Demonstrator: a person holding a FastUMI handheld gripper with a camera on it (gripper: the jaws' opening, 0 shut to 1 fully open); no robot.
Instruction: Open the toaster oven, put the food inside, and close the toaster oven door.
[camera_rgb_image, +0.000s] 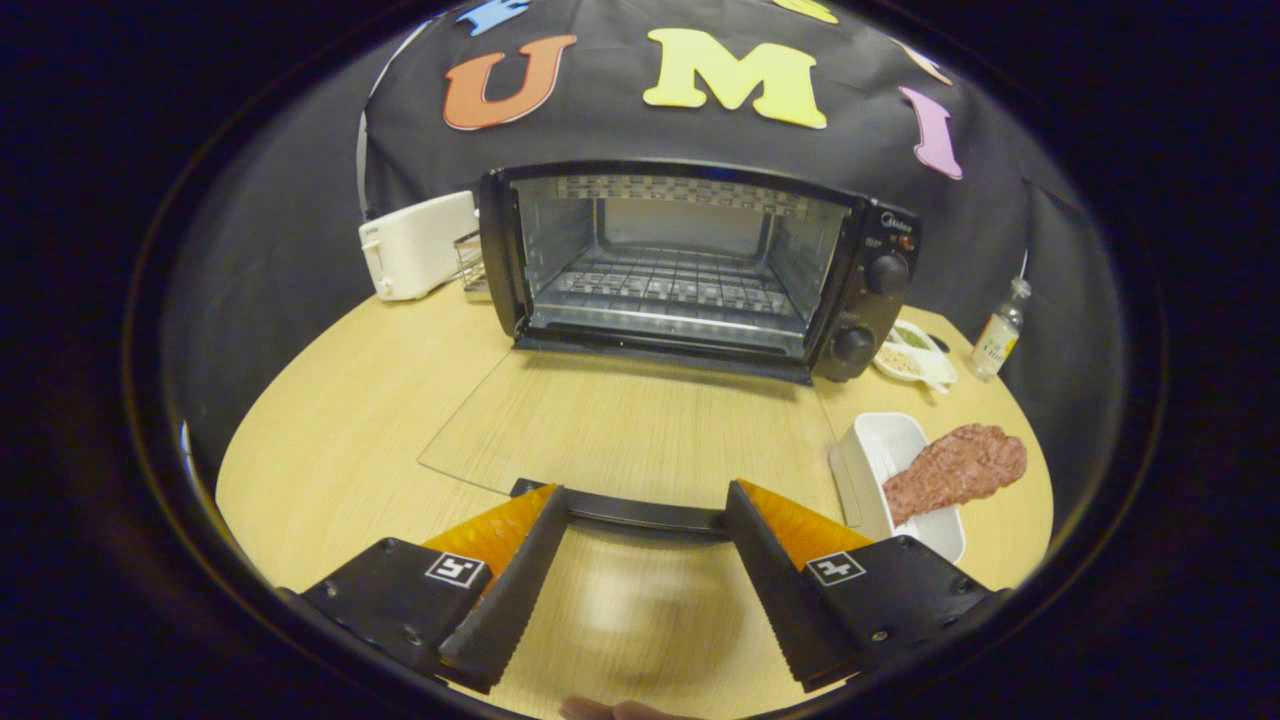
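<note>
In the upper left of the frame a white plastic toaster (418, 245) stands just beside the toaster oven (700, 265), a black metal box whose cavity is bare, with a wire rack (672, 283) across it. Its glass door (630, 430) lies folded flat on the pale wood-grain tabletop (330, 400), reaching toward the camera, and the dark bar handle (645, 515) runs crosswise at the door's near edge. At the bottom of the frame the tool (645, 535) is spread wide, clasping nothing, with the handle lying just ahead of its two serrated fingers. The food (955, 468), a reddish, rough-textured slab, lies to the right of the tool in a white rectangular tray (880, 445), its long axis slanting away to the upper right. The next move likely swings right. A small bottle (1000, 335) stands at the far right.
</note>
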